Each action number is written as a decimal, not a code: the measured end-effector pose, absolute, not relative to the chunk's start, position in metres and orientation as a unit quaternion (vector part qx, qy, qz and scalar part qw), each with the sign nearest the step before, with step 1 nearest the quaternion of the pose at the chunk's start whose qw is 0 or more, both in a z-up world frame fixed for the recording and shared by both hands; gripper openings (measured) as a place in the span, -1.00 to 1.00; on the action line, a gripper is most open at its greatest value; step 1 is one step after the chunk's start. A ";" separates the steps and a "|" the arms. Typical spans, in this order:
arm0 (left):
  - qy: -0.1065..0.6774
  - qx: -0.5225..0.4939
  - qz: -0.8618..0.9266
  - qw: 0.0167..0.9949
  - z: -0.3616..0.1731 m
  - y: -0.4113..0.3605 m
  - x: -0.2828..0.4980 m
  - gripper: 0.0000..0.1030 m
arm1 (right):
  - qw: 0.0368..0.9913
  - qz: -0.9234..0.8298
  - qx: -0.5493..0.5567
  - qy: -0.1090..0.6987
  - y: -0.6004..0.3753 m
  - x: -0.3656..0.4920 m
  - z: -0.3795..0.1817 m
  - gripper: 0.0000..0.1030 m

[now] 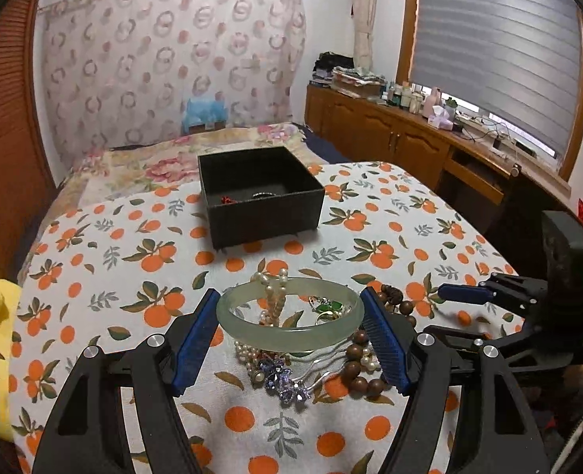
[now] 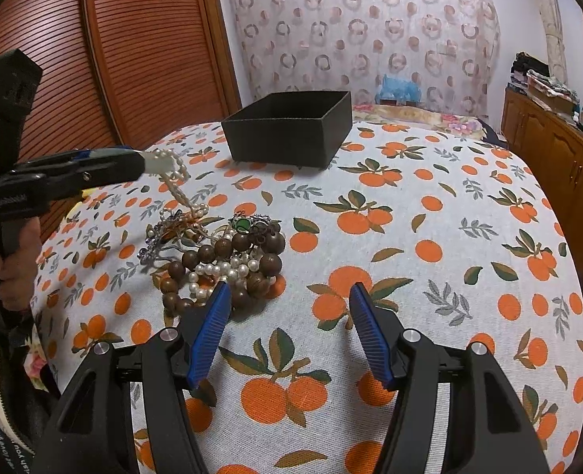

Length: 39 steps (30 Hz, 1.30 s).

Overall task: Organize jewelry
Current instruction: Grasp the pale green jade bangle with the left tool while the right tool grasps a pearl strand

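Left wrist view shows the left gripper (image 1: 289,318) clamped across the width of a pale green jade bangle (image 1: 289,328), its blue pads (image 1: 196,339) pressing the ring's outer rim on opposite sides, lifted clear of the orange-print tablecloth (image 1: 370,237). A pearl strand (image 1: 275,296) is draped over the bangle's far rim and hangs through it to the jewelry pile (image 2: 216,252) below, so the two are caught together; the right wrist view confirms the pearls trailing down from the raised bangle to the heap. That heap, with wooden beads (image 2: 228,249), a purple crystal hair clip (image 1: 283,383) and a green-stone piece (image 2: 241,224), lies near the cloth's near-left part, while the black box (image 1: 260,193) sits toward the far edge, with a red item and a dark ring already inside. The right gripper (image 2: 285,328) hovers with its jaws standing wide and empty just beside the pile. I judge the bangle stiff, smooth, fairly heavy and brittle: the hold across its diameter is the sensible one, but the polished rim could slip from the pads, and a drop might chip it. The pearls are limp and light; they would best be taken by a bunched section and freed from the ring before it travels to the box.
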State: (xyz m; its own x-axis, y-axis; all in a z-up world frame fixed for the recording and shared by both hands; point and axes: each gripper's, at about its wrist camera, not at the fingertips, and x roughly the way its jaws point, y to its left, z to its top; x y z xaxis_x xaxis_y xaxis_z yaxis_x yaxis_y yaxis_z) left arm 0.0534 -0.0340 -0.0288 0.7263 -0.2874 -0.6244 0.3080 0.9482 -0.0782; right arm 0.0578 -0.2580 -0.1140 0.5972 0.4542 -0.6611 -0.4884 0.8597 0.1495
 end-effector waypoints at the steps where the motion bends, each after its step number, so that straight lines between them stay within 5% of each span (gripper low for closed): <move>1: 0.331 0.014 -0.162 0.929 -0.027 -0.033 0.052 0.34 | 0.893 0.264 -0.023 0.364 -0.259 0.058 -0.114 0.25; 22: 0.376 -0.002 -0.124 0.918 -0.054 0.031 0.021 0.34 | 0.890 0.300 -0.057 0.339 -0.217 0.065 -0.082 0.24; 33: 0.366 -0.036 -0.088 0.926 -0.054 0.071 0.038 0.34 | 0.858 0.363 -0.095 0.352 -0.145 0.081 -0.081 0.05; 39: 0.374 -0.049 -0.066 0.924 -0.067 0.088 0.047 0.34 | 0.828 0.404 -0.127 0.368 -0.099 0.084 -0.087 -0.25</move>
State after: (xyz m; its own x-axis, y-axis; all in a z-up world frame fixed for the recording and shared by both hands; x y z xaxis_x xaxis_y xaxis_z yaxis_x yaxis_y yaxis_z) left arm 0.0472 0.0883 -0.0666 0.7115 -0.1590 -0.6844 0.0863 0.9865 -0.1395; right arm 0.0845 -0.0994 -0.0871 0.4022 0.5759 -0.7117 -0.7624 0.6411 0.0879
